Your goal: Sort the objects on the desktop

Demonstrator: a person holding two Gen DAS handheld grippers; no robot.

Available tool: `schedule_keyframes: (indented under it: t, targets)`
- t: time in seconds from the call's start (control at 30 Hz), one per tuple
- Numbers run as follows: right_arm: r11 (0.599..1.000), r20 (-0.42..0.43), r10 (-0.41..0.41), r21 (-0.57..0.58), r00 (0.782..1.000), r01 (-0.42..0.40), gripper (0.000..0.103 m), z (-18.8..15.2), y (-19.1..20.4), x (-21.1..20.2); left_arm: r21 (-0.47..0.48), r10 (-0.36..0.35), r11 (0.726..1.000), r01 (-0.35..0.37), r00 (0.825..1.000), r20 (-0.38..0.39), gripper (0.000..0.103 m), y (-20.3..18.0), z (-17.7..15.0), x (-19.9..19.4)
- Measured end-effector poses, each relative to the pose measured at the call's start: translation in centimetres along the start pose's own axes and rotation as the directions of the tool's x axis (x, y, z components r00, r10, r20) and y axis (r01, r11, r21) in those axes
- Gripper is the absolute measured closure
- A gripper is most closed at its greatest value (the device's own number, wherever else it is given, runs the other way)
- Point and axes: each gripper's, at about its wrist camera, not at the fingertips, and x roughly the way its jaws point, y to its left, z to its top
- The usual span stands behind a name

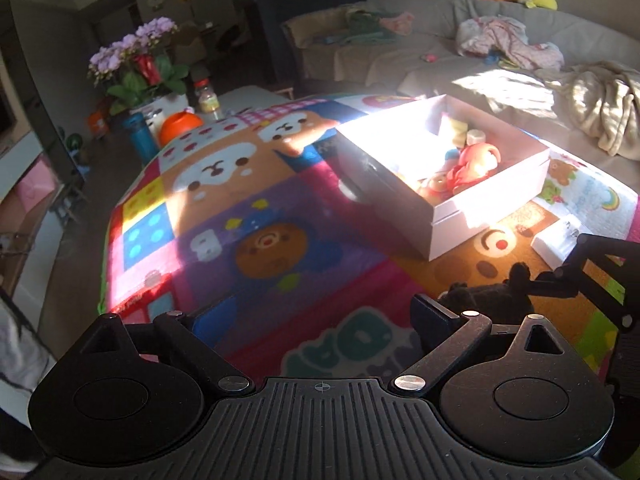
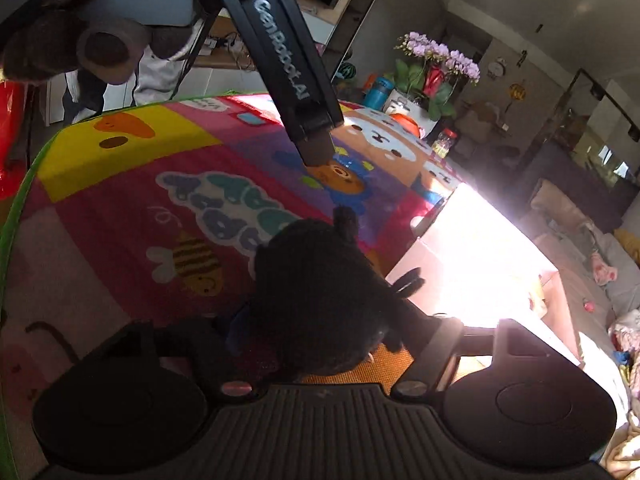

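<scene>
A white open box stands on the patterned mat and holds several toys, among them a red figure. It glares white in the right wrist view. A black plush toy sits between the fingers of my right gripper, which is shut on it just above the mat. In the left wrist view the same plush shows at lower right with the right gripper on it. My left gripper is open and empty over the mat; one of its fingers crosses the right wrist view.
A colourful cartoon mat covers the table. At its far end stand a flower pot, a blue cup, an orange bowl and a jar. A small white box lies right of the big box. A sofa lies behind.
</scene>
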Motion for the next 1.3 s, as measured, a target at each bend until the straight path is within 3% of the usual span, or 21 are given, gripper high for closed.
schedule_keyframes:
  t: [0.07, 0.13, 0.2, 0.23, 0.3, 0.37, 0.47, 0.57, 0.67, 0.77, 0.93, 1.0, 1.13, 1.17, 1.3]
  targets:
    - [0.993, -0.04, 0.043, 0.11, 0.998, -0.039, 0.038, 1.2, -1.7, -0.2, -0.014, -0.002, 1.0, 0.003, 1.0, 0.021, 0.005, 0.6, -0.4, -0.6]
    - [0.934, -0.052, 0.186, 0.32, 0.981, -0.16, 0.038, 1.9, -4.9, -1.0, -0.035, -0.011, 0.999, 0.013, 0.998, 0.055, 0.004, 1.2, -0.7, -1.3]
    - [0.794, -0.028, 0.363, 0.532, 0.931, -0.294, 0.038, 1.8, -8.3, -1.6, -0.056, -0.03, 0.998, 0.035, 0.995, 0.093, 0.003, 1.8, -1.0, -1.9]
    - [0.691, -0.002, 0.45, 0.634, 0.893, -0.347, 0.038, 1.1, -10.0, -1.6, -0.061, -0.048, 0.997, 0.054, 0.993, 0.106, 0.003, 1.9, -1.2, -2.2]
    - [0.529, 0.038, 0.553, 0.755, 0.832, -0.386, 0.038, -0.6, -12.2, -0.8, -0.061, -0.091, 0.993, 0.099, 0.988, 0.121, 0.003, 1.7, -1.8, -2.5]
    - [0.444, 0.042, 0.585, 0.82, 0.81, -0.363, 0.038, -2.5, -13.3, 0.4, -0.037, -0.139, 0.989, 0.144, 0.983, 0.117, 0.003, 0.8, -2.6, -2.4]
    - [0.464, -0.013, 0.531, 0.841, 0.847, -0.278, 0.034, -4.7, -13.8, 1.2, 0.041, -0.193, 0.981, 0.19, 0.977, 0.086, 0.003, -1.6, -3.8, -1.9]
    - [0.432, 0.03, 0.503, 0.857, 0.864, -0.281, 0.029, -6.4, -14.8, 0.4, 0.145, -0.235, 0.964, 0.224, 0.97, 0.066, 0.003, -4.4, -5.1, -1.6]
    - [0.429, 0.048, 0.421, 0.869, 0.906, -0.245, 0.028, -7.5, -16.3, -0.9, 0.211, -0.302, 0.935, 0.286, 0.952, 0.046, 0.003, -6.8, -5.6, -1.5]
    - [0.492, 0.019, 0.314, 0.852, 0.949, -0.18, 0.028, -8.1, -17.0, -1.9, 0.231, -0.351, 0.913, 0.335, 0.936, 0.031, 0.003, -9.3, -5.2, -0.8]
    - [0.559, 0.057, 0.192, 0.814, 0.98, -0.157, 0.027, -8.9, -18.4, -5.1, 0.213, -0.358, 0.917, 0.337, 0.931, 0.067, 0.003, -12.7, -3.6, 1.5]
    - [0.59, 0.062, 0.111, 0.799, 0.992, -0.116, 0.019, -9.6, -19.1, -7.2, 0.2, -0.346, 0.924, 0.326, 0.935, 0.078, 0.003, -13.6, -2.8, 2.7]
    - [0.667, 0.0, -0.051, 0.744, 0.999, 0.034, 0.007, -11.1, -18.7, -9.6, 0.185, -0.308, 0.939, 0.289, 0.947, 0.089, 0.004, -14.2, -2.1, 4.2]
    - [0.689, -0.017, -0.075, 0.722, 0.997, 0.064, 0.005, -11.4, -18.3, -9.7, 0.171, -0.308, 0.942, 0.29, 0.948, 0.085, 0.015, -14.0, -2.0, 4.4]
    - [0.744, -0.061, -0.069, 0.662, 0.996, 0.092, 0.005, -11.2, -16.4, -7.8, 0.157, -0.293, 0.947, 0.278, 0.953, 0.075, 0.018, -13.4, -2.3, 3.4]
